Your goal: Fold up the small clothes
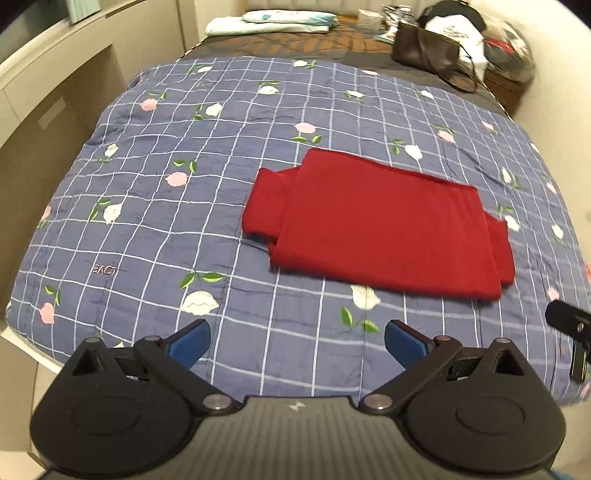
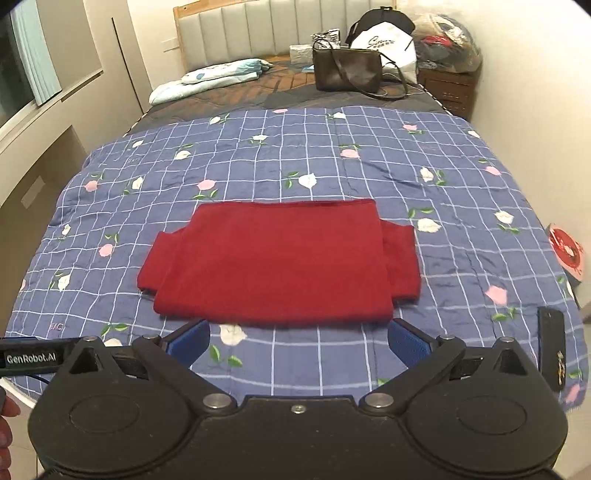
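A red garment (image 2: pixel 277 262) lies folded into a flat, roughly rectangular stack on a blue checked quilt (image 2: pixel 184 173) printed with pink and white flowers; in the right wrist view it sits in the middle of the frame, with folded sleeve edges sticking out at its left and right sides. In the left wrist view the same garment (image 1: pixel 380 229) appears right of centre. The left gripper (image 1: pixel 297 341) hovers at the bottom of its frame with its blue-padded fingers spread wide and nothing between them, apart from the cloth. The right gripper (image 2: pixel 298 341) is likewise released and empty, its fingers spread just short of the garment's near edge. At the lower right of the right wrist view a dark flat object (image 2: pixel 552 350), possibly a phone, lies on the quilt. Toward the top of that view a dark brown handbag (image 2: pixel 347 70) rests on the mattress near a white bag (image 2: pixel 388 40), with a folded light blue cloth (image 2: pixel 218 75) at the upper left and a padded headboard (image 2: pixel 258 29) behind.
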Demonstrator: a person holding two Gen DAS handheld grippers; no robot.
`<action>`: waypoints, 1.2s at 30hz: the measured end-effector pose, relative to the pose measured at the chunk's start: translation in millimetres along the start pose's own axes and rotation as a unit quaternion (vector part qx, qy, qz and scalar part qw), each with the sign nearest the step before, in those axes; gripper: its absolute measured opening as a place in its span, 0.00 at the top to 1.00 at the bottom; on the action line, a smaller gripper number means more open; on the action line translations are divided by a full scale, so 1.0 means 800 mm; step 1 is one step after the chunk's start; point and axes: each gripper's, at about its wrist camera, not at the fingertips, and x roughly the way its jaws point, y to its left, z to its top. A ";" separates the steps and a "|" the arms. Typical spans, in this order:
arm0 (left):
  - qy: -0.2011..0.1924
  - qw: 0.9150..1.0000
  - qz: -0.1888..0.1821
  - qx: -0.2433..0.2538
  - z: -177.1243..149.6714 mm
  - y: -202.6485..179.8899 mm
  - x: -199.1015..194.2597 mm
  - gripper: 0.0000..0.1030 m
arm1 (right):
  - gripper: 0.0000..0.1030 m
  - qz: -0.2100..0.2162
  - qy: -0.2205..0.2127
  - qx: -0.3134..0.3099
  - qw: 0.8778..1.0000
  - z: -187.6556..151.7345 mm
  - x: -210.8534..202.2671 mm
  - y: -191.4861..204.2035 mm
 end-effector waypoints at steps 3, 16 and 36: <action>-0.004 1.000 -0.001 0.018 -0.012 -0.004 -0.011 0.01 | 0.01 -0.002 -0.005 0.004 1.000 -0.008 -0.011 0.000; -0.010 0.999 -0.003 0.033 -0.025 -0.041 -0.023 0.01 | 0.01 -0.022 -0.015 -0.010 1.000 -0.024 -0.037 -0.030; -0.019 0.999 0.027 0.011 -0.039 -0.193 -0.035 0.01 | 0.01 -0.007 -0.013 -0.044 0.999 0.011 -0.033 -0.180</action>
